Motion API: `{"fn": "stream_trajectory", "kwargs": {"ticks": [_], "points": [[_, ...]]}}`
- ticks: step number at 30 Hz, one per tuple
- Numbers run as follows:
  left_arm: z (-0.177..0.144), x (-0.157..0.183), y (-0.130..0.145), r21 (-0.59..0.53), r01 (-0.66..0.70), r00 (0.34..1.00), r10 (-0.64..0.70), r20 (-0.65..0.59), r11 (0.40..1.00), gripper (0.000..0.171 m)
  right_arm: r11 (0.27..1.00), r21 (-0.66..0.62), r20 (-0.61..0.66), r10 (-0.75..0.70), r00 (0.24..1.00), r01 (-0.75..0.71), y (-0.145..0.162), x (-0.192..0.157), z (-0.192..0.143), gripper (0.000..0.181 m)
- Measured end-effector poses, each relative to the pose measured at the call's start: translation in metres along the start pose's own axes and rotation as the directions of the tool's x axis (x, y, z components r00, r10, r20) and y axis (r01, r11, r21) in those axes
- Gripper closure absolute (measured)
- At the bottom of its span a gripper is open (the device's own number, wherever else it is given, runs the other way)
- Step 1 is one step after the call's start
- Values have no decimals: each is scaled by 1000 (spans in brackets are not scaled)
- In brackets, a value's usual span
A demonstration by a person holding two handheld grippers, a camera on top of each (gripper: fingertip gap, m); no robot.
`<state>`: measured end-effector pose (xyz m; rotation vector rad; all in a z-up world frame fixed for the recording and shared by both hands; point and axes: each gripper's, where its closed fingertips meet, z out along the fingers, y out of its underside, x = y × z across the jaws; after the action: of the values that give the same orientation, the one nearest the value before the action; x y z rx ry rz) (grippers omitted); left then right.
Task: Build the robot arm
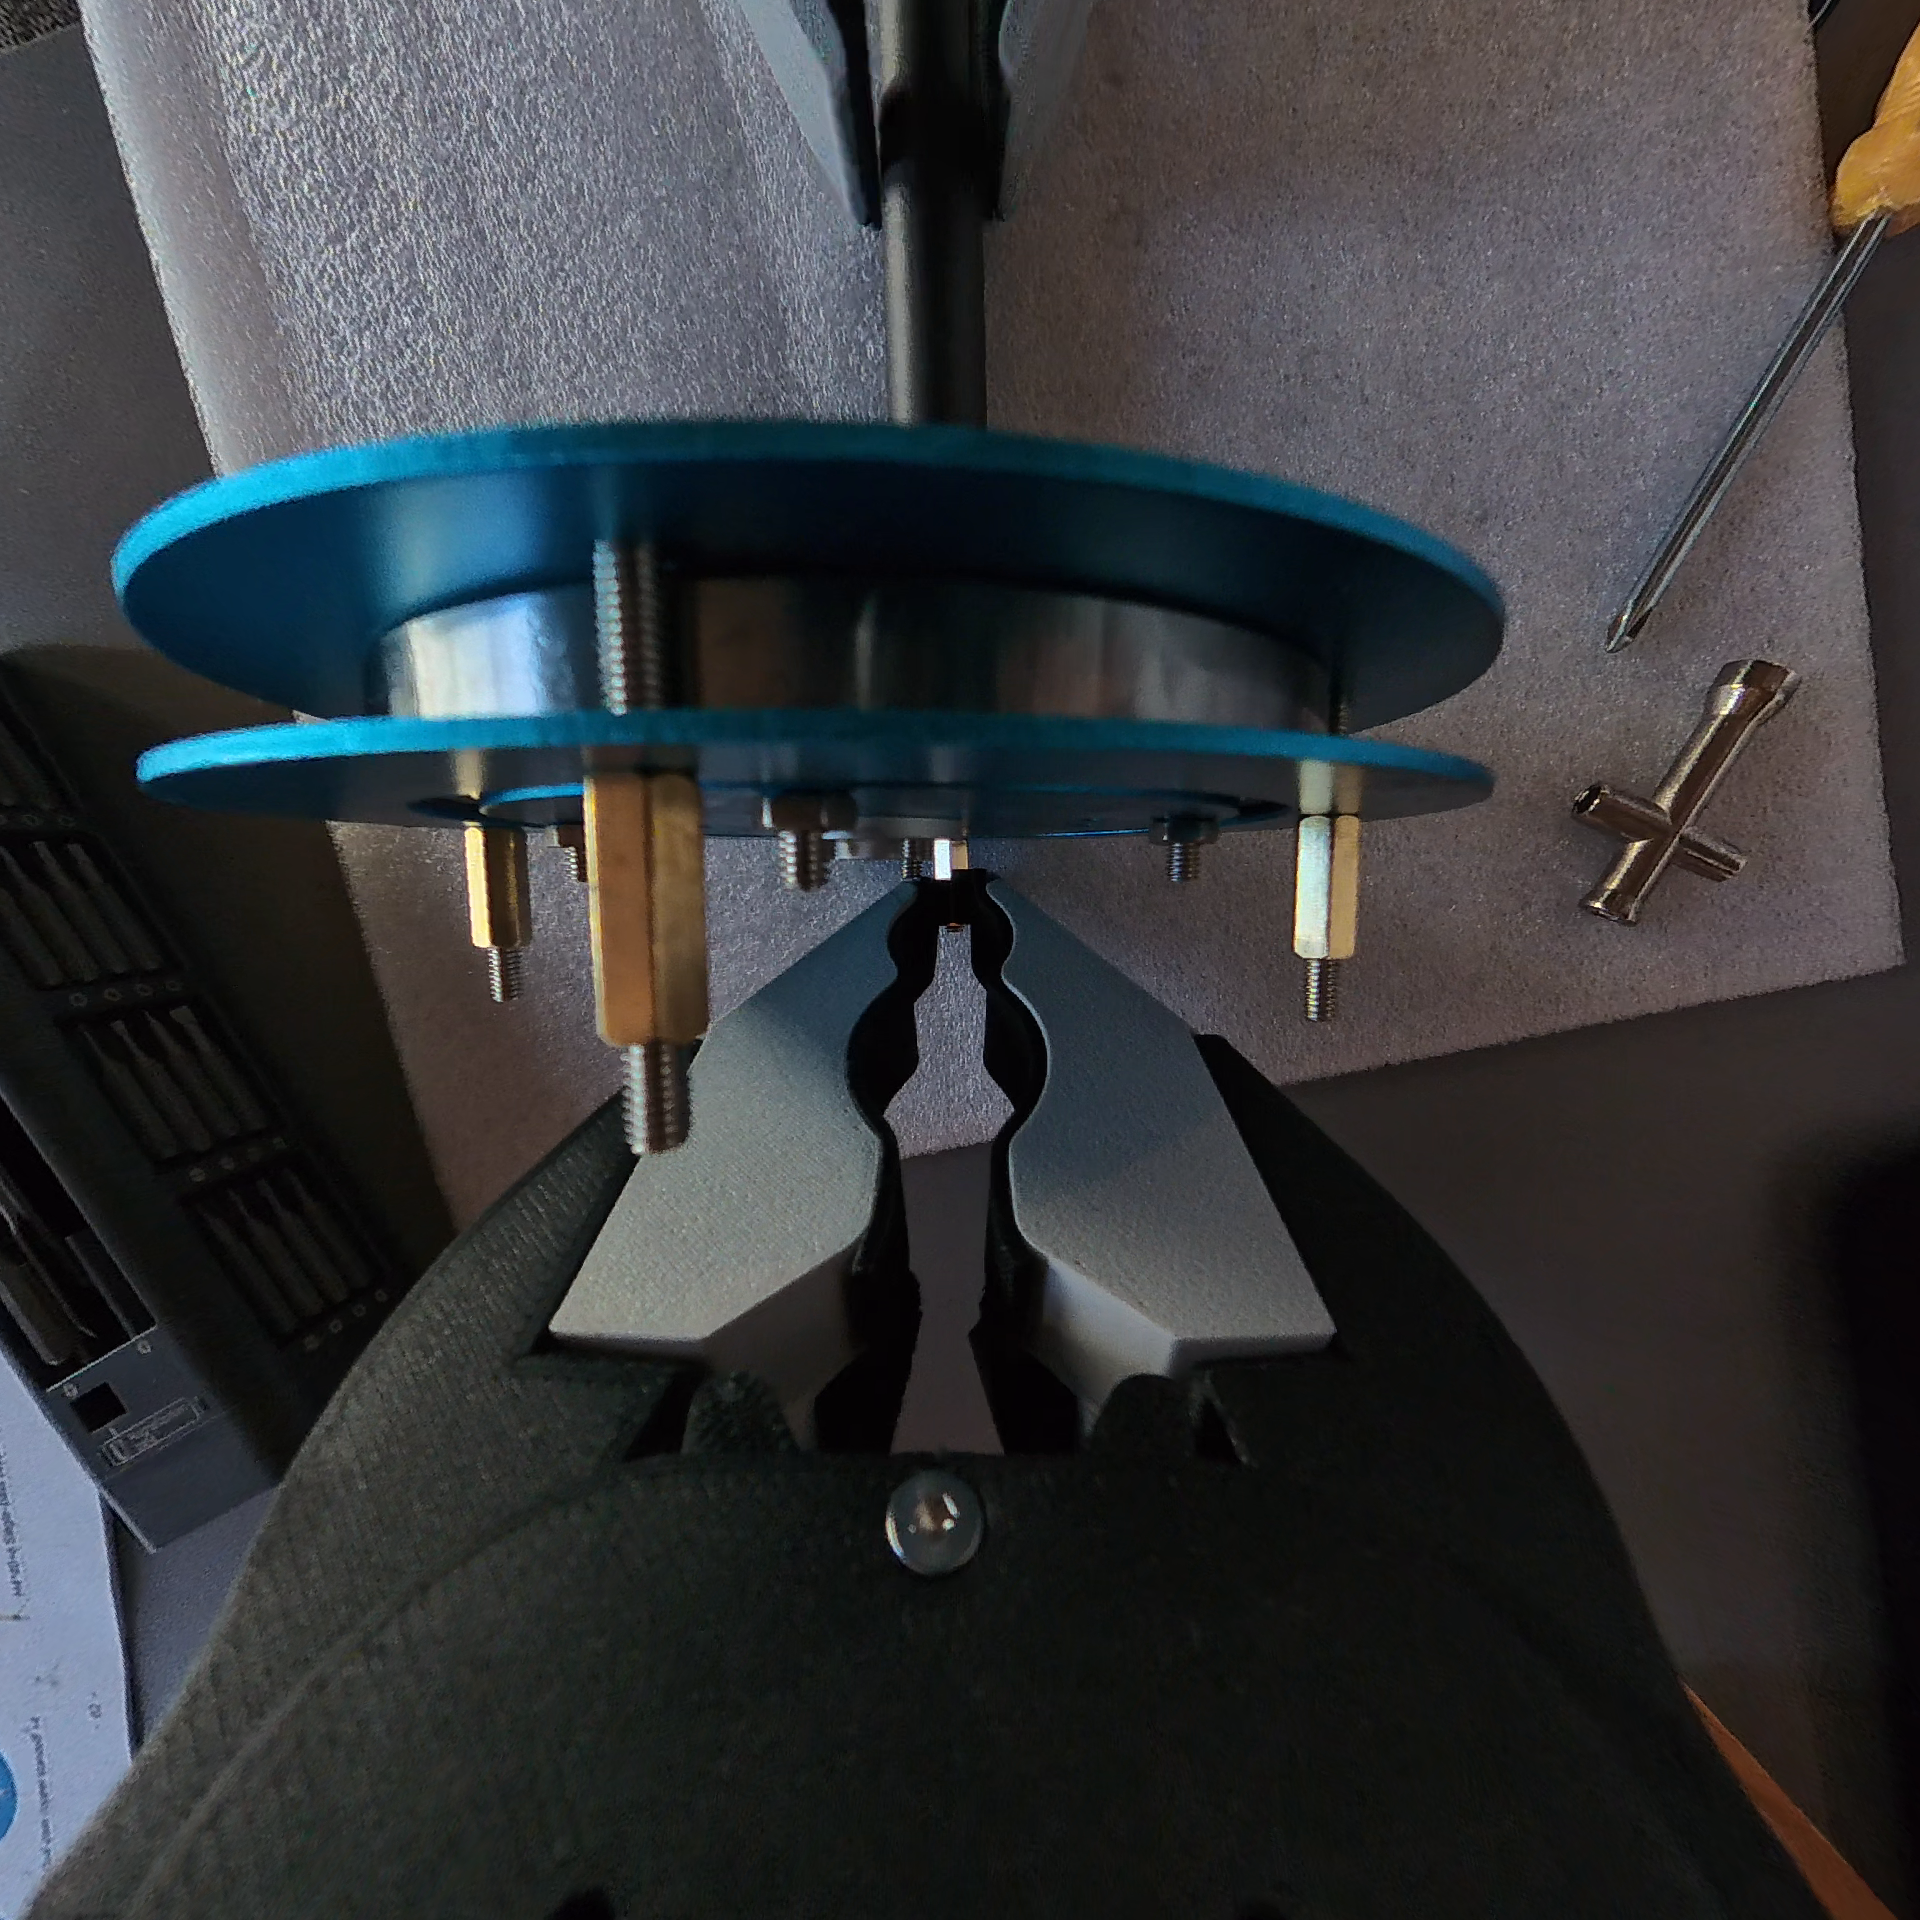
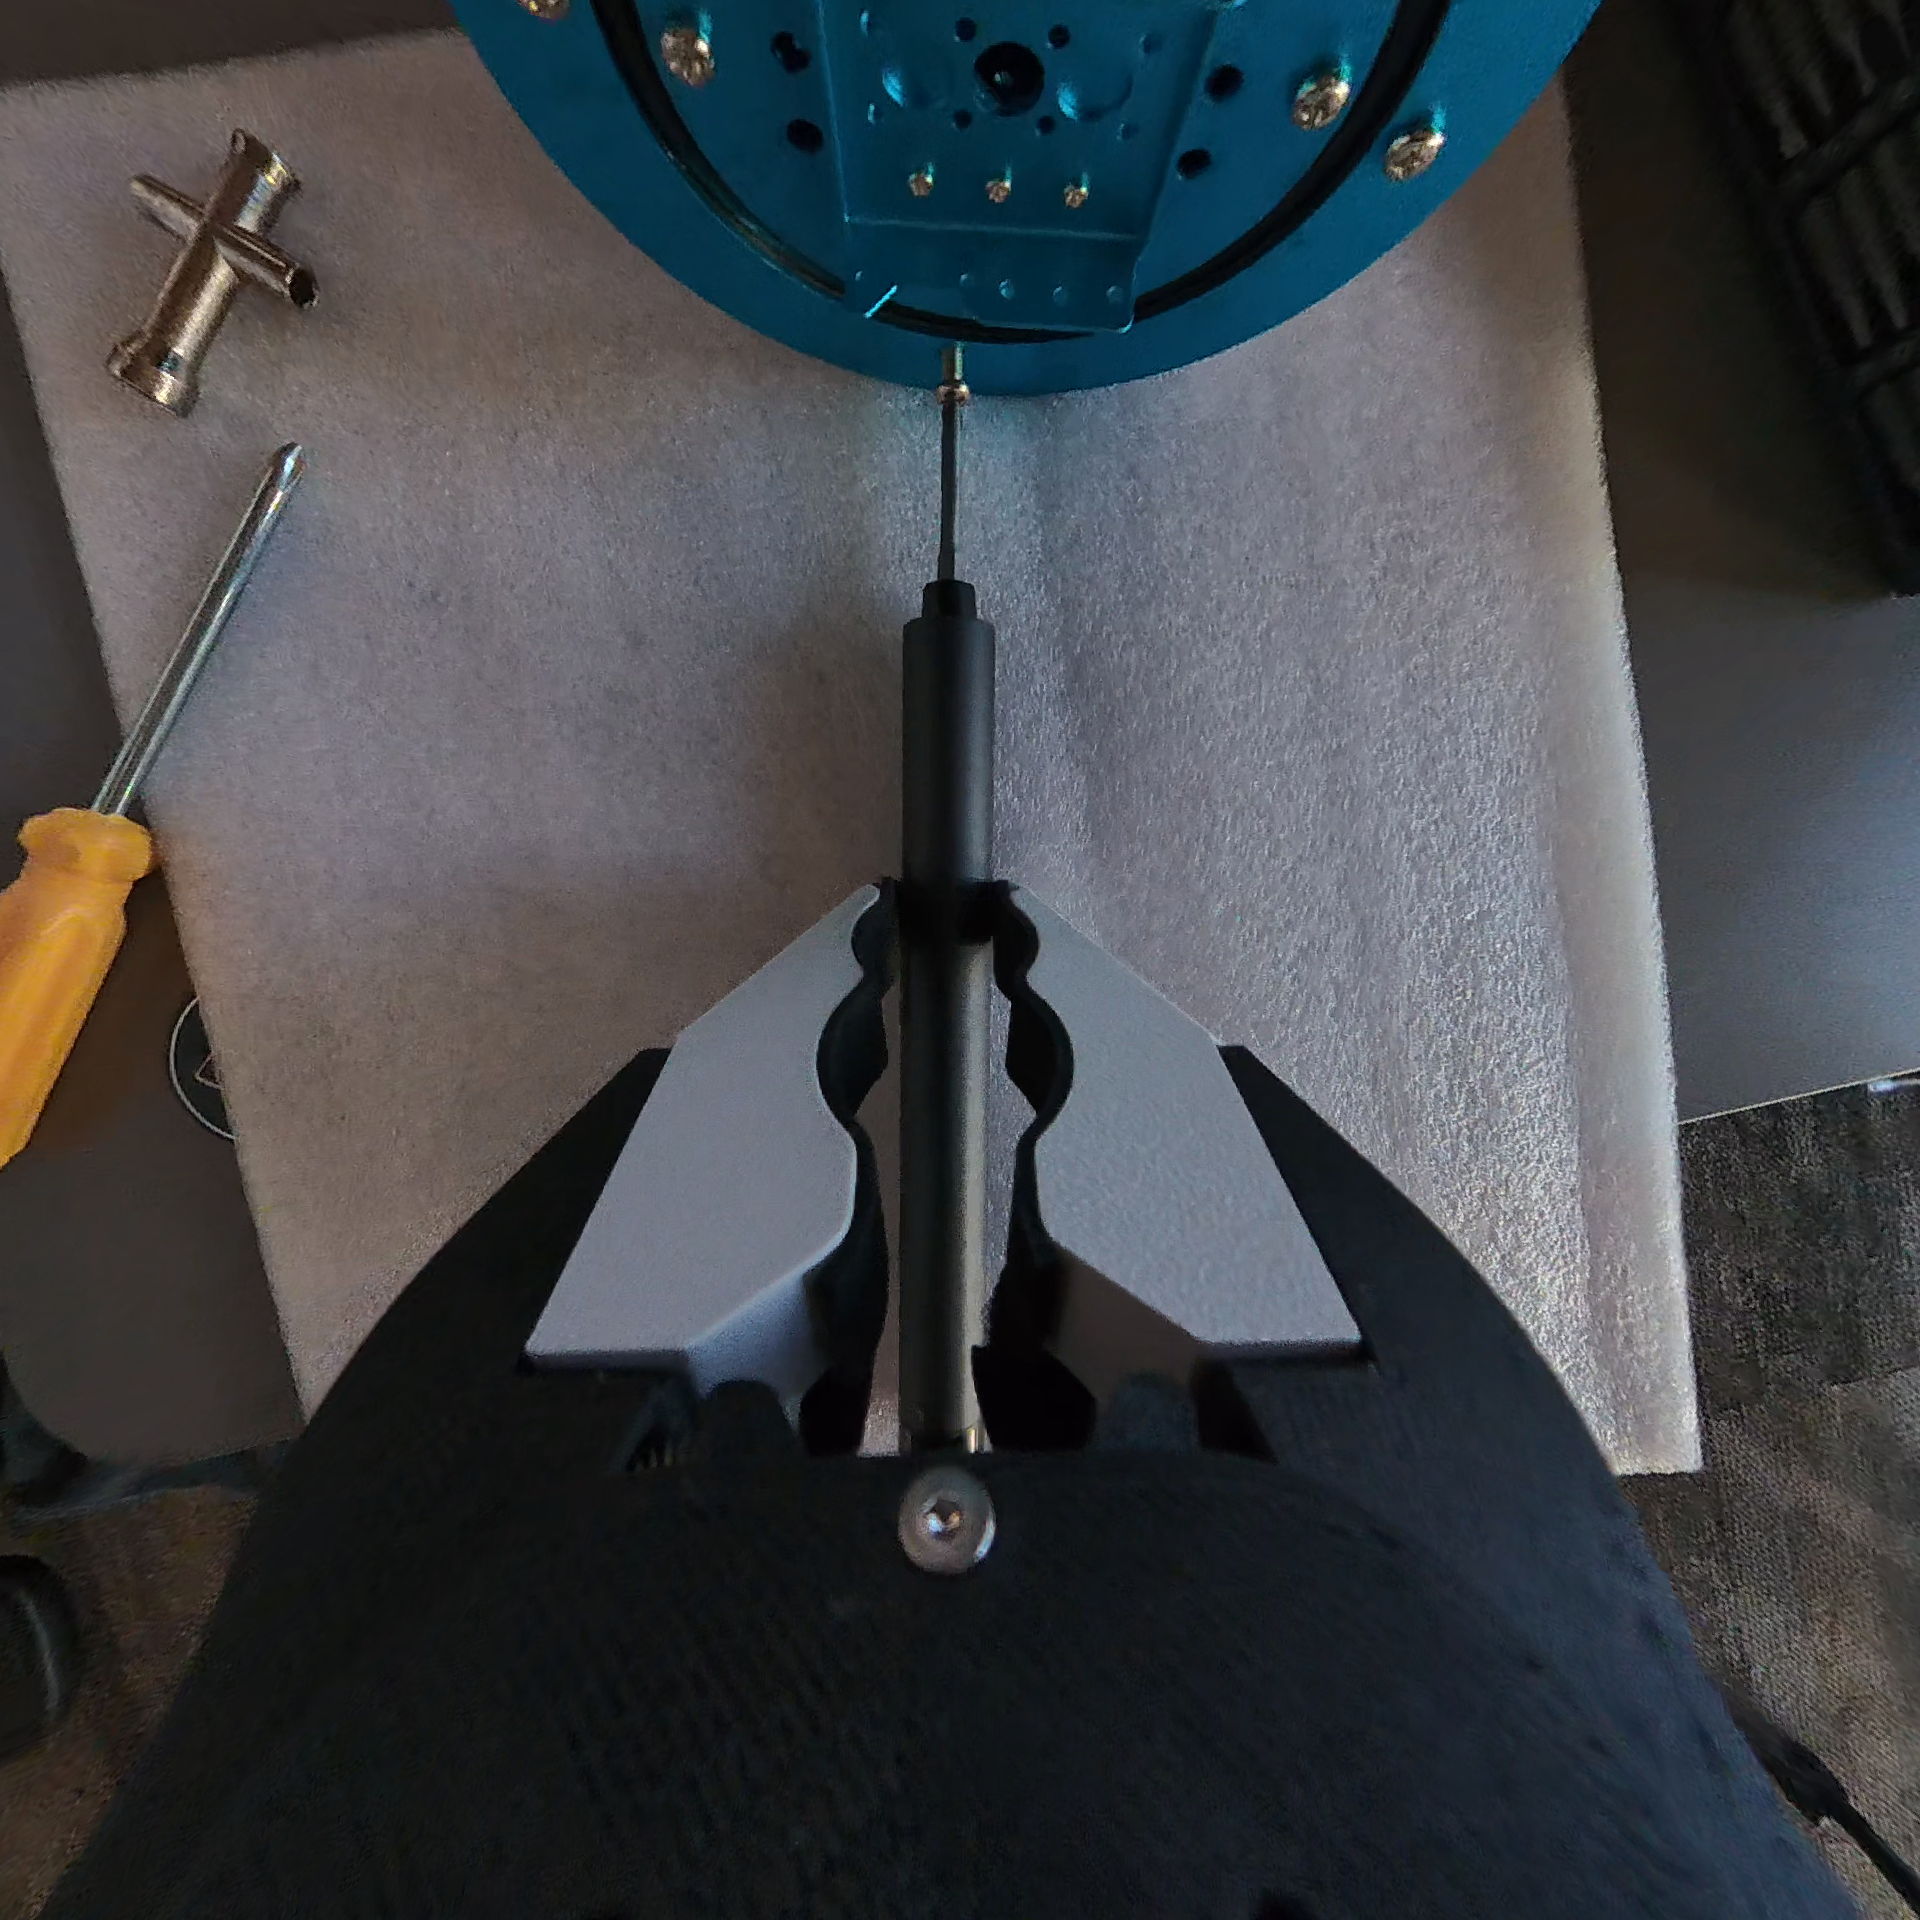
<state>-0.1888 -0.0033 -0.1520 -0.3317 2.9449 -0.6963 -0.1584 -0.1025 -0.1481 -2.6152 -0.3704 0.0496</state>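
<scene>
A blue two-plate disc assembly (image 1: 665,525) with a silver drum and brass standoffs (image 1: 644,914) stands on edge over the foam mat. My left gripper (image 1: 951,896) is shut on a small metal hex piece (image 1: 951,860) under the lower plate. My right gripper (image 2: 943,899) is shut on a dark grey precision screwdriver (image 2: 943,748). Its thin tip rests on a small screw (image 2: 953,390) at the rim of the blue plate (image 2: 1351,239). The screwdriver shaft (image 1: 935,291) also shows above the assembly in the left wrist view.
A grey foam mat (image 2: 1299,727) lies under everything. A yellow-handled screwdriver (image 2: 62,966) and a metal cross wrench (image 2: 213,270) lie beside the assembly. A grey case of driver bits (image 1: 135,1091) sits at the left edge of the left wrist view. My left tips are roughly 12 cm from the metal cross wrench (image 2: 213,270). The left camera catches it too, in the left wrist view (image 1: 1678,796).
</scene>
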Motion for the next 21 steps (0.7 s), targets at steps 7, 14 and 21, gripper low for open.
{"fn": "stream_trajectory", "kwargs": {"ticks": [7, 14, 21], "points": [[0, 0, 0, 10, 13, 1000, -13, -8, 1000, 167, 999, -2, 15, 49, 999, -49, -1, 0, 0, 166], [0, 0, 0, 3, 13, 1000, -13, -4, 1000, 167, 999, -11, -1, 40, 999, -40, -1, 0, 0, 166], [0, 0, 0, 0, 13, 1000, -13, -6, 1000, 167, 999, -34, -26, 17, 1000, -18, 0, -1, 0, 166]]}}
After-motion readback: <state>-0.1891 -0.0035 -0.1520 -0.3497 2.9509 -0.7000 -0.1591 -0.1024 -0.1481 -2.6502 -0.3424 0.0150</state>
